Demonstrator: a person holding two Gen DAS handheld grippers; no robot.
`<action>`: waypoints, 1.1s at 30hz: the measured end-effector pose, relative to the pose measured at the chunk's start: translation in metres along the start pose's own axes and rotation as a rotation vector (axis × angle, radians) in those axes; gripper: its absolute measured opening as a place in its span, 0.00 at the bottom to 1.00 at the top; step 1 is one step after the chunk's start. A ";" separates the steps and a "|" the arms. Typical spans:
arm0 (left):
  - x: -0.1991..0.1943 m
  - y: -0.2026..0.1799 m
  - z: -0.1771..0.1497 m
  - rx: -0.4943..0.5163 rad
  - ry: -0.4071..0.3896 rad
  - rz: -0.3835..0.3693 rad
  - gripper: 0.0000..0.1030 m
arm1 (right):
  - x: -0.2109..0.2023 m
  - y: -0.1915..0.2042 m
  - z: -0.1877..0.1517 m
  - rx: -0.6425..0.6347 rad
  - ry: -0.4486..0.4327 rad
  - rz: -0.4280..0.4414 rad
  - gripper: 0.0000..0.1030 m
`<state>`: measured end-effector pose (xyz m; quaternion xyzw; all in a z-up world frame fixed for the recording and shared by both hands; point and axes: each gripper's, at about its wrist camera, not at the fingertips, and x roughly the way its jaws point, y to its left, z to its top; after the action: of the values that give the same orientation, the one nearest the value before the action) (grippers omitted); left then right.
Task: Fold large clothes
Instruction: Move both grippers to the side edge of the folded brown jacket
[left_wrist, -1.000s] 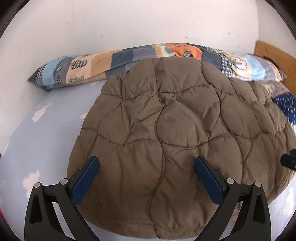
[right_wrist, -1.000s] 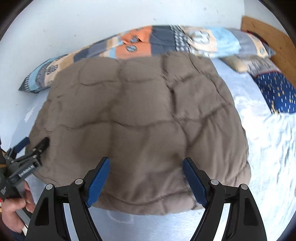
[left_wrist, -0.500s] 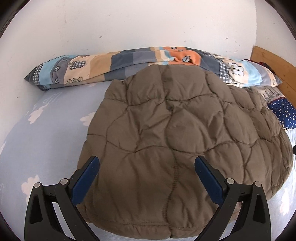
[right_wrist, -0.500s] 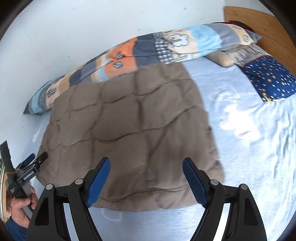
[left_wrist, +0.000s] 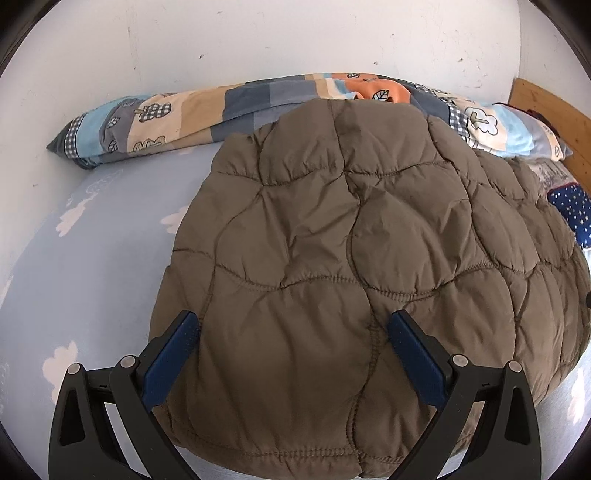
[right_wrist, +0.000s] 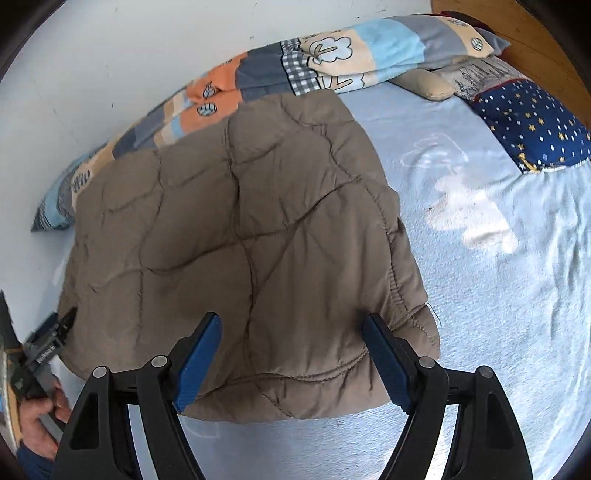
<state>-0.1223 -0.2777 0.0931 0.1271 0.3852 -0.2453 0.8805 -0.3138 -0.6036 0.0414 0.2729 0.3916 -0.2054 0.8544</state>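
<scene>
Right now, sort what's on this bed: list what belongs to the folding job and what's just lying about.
Belongs to the job:
- brown quilted jacket, lying flat on the bed
- left gripper, open above it
- right gripper, open above it

Just lying about:
- patchwork quilt along the wall
- starry navy pillow
- beige pillow
- blue cloud-print sheet

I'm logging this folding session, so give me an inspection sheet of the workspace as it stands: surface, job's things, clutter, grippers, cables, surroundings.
Surface: bed sheet, light blue with white cloud prints, lightly rumpled.
Job's things: brown quilted jacket lying flat on the sheet, its far edge against the patchwork quilt.
Clutter: rolled patchwork quilt along the wall; navy star pillow; beige pillow.
Grippers: left gripper open above the jacket's near edge; right gripper open above its near right corner; neither holds fabric.
Cables: nothing seen.
Surroundings: white wall; wooden headboard.
</scene>
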 end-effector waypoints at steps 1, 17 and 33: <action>-0.002 0.000 0.000 0.004 -0.006 0.003 1.00 | -0.001 0.001 0.001 -0.002 -0.006 0.000 0.81; -0.012 0.086 0.024 -0.195 -0.020 0.002 1.00 | -0.018 -0.108 0.022 0.270 -0.093 0.063 0.81; -0.003 0.102 0.020 -0.219 0.005 0.012 1.00 | -0.020 -0.106 0.029 0.286 -0.104 0.119 0.81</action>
<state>-0.0576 -0.1987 0.1125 0.0330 0.4109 -0.1964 0.8896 -0.3697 -0.7000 0.0408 0.4035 0.2968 -0.2218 0.8366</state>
